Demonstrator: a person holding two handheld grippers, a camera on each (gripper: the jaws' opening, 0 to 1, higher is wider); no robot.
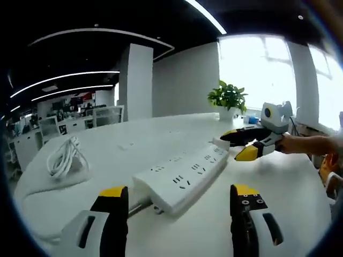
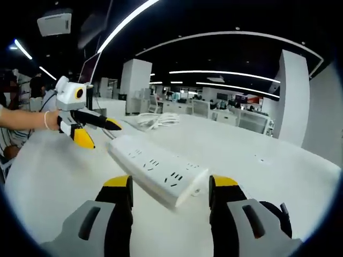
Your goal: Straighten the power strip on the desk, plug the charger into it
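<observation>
A long white power strip lies slantwise on the white desk. Its near end sits just ahead of my left gripper, which is open, with a jaw on either side and not touching it. At the far end my right gripper hovers open, held by a hand. A small white block sits at that end; I cannot tell whether it is the charger. In the right gripper view the strip runs away from my open right gripper toward the open left gripper.
A coiled white cable lies on the desk's left side, also seen as the coil behind the strip. A potted plant stands at the far edge by the window. A person's forearm reaches in from the left.
</observation>
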